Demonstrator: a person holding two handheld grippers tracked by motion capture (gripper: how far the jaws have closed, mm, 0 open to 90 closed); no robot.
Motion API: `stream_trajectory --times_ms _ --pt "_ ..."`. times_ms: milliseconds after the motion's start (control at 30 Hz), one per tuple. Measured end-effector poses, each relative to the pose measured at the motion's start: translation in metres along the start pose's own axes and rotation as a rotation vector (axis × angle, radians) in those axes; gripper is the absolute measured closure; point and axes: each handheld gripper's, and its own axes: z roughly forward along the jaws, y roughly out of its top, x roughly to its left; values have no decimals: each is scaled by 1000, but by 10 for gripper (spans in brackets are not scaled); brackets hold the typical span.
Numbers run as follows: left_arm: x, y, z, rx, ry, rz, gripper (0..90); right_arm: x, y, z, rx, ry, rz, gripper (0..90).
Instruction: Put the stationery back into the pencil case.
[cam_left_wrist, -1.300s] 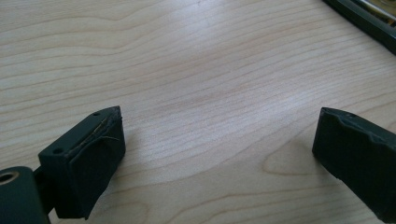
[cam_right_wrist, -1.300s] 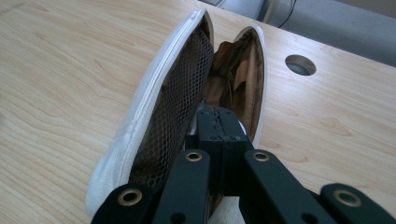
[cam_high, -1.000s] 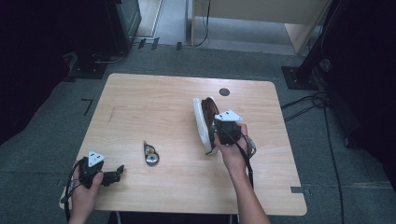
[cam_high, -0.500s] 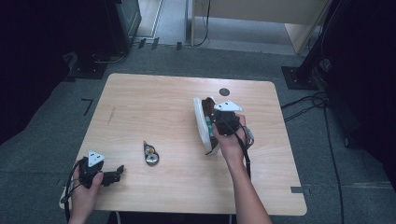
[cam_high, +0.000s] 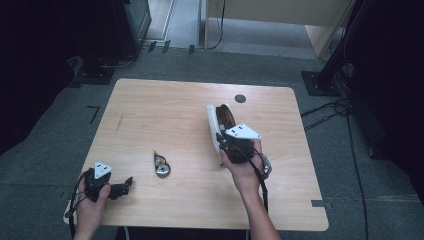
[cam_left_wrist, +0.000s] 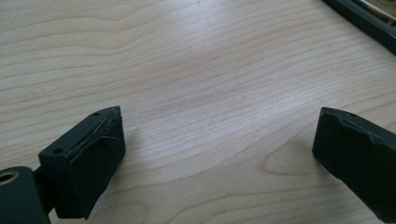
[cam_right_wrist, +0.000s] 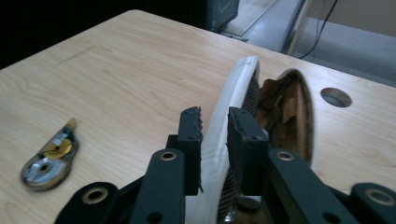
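A white-rimmed pouch (cam_high: 214, 122) with a brown inside stands on its edge right of the table's middle. In the right gripper view the pouch (cam_right_wrist: 239, 84) rises between the jaws, mesh lining on its inner side. My right gripper (cam_high: 223, 141) (cam_right_wrist: 215, 122) is shut on the white rim at the pouch's near end. A small correction tape roller (cam_high: 161, 165) (cam_right_wrist: 48, 159) lies flat left of the pouch. My left gripper (cam_high: 127, 184) (cam_left_wrist: 219, 135) rests low over bare wood near the front left corner, open, with nothing between its jaws.
The wooden table (cam_high: 165, 107) has a round cable hole (cam_high: 240, 98) (cam_right_wrist: 336, 97) behind the pouch. A dark-edged object (cam_left_wrist: 369, 18) crosses the top right corner of the left gripper view. Grey carpet, dark stands and cables surround the table.
My right hand moved slightly away and then back toward the near edge, still gripping the pouch rim. The left gripper and the tape roller have stayed put.
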Motion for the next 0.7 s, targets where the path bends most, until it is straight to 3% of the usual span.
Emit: stream_trajectory --times_ms 100,400,500,700 --pt "0 0 0 -1 -1 -3 27 9 -5 -3 -10 30 10 703" --pt "0 0 0 -3 -1 -4 27 50 -16 -5 -25 92 -24 607" --pt "0 0 0 -1 -1 -1 27 64 -20 0 -24 99 -36 567" --pt "0 0 0 -1 -1 -1 27 82 -32 16 -12 147 -14 499"
